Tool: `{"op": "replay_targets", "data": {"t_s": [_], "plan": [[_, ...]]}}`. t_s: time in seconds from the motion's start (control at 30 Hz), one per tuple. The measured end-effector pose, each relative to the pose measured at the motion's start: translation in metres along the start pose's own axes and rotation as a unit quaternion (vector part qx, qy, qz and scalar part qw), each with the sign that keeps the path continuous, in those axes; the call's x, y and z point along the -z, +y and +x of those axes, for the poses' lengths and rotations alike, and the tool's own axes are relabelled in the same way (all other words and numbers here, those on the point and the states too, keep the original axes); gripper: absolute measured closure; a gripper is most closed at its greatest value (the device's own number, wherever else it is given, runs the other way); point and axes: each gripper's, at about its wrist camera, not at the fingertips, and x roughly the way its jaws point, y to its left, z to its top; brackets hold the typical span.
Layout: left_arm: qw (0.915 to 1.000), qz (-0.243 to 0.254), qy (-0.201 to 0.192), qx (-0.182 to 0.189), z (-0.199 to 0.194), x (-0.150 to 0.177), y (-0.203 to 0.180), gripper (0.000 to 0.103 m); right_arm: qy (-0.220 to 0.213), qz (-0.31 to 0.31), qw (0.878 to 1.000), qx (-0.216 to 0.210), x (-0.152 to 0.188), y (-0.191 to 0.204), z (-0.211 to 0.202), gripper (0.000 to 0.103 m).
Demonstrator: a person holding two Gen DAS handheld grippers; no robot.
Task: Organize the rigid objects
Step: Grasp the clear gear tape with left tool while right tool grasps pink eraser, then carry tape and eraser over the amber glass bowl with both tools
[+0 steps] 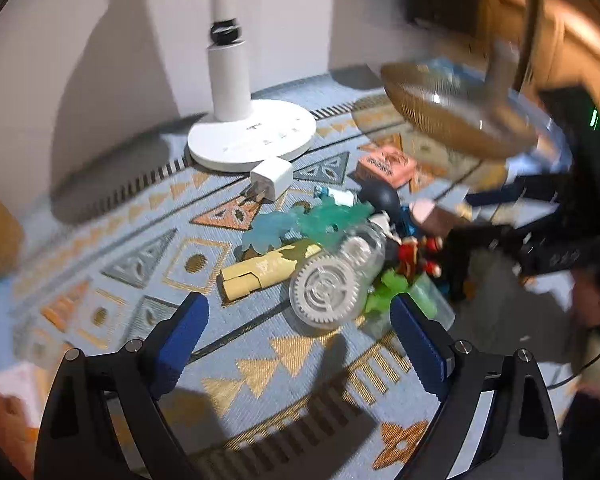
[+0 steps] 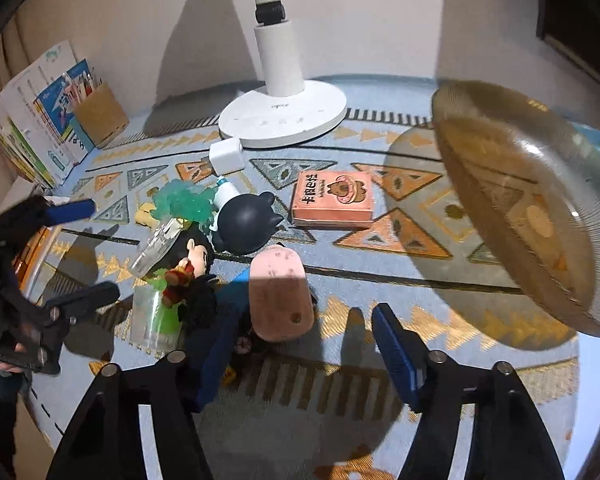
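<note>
A pile of small rigid things lies on the patterned cloth: a clear jar with a white gear lid (image 1: 326, 292), a yellow box (image 1: 256, 274), green plastic pieces (image 1: 300, 224), a dark round figure head (image 2: 246, 220), a pink-and-brown piece (image 2: 278, 292), a small doll (image 2: 190, 264), a pink card box (image 2: 334, 199) and a white charger (image 2: 227, 157). A brown glass plate (image 2: 516, 196) is tilted in the air at the right; what holds it is hidden. My left gripper (image 1: 300, 340) is open, just before the jar. My right gripper (image 2: 300, 344) is open beside the pink-and-brown piece.
A white lamp base (image 2: 283, 118) stands at the back by the wall. Books and a brown pen holder (image 2: 100, 114) stand at the back left. The left gripper (image 2: 68, 252) shows at the left edge of the right wrist view.
</note>
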Motion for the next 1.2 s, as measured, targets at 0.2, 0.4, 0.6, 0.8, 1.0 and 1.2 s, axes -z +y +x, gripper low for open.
{"op": "replay_targets", "data": {"t_s": [0.2, 0.4, 0.6, 0.8, 1.0, 1.2], "plan": [[0.9988, -0.006, 0.039, 0.030, 0.031, -0.004, 0.008, 0.021, 0.025, 0.018, 0.999, -0.039, -0.009, -0.006, 0.016, 0.038], [0.9968, -0.012, 0.038, 0.070, 0.039, -0.009, 0.002, 0.040, 0.022, -0.007, 0.999, -0.047, -0.010, 0.001, 0.016, 0.058], [0.9963, -0.028, 0.038, 0.072, 0.038, -0.007, -0.008, 0.055, 0.019, 0.020, 0.997, -0.067, -0.001, -0.014, 0.006, 0.069], [0.9941, -0.088, -0.006, 0.062, -0.015, 0.009, -0.005, 0.057, -0.026, 0.072, 0.995, -0.060, 0.017, -0.058, -0.043, 0.069], [0.9967, -0.074, -0.011, 0.033, -0.042, 0.022, -0.063, 0.057, -0.028, 0.081, 0.996, -0.009, 0.052, -0.080, -0.074, 0.069], [0.9993, -0.023, 0.020, 0.023, -0.009, 0.018, -0.138, 0.057, -0.015, 0.035, 0.997, 0.072, 0.087, -0.075, -0.086, 0.069]]}}
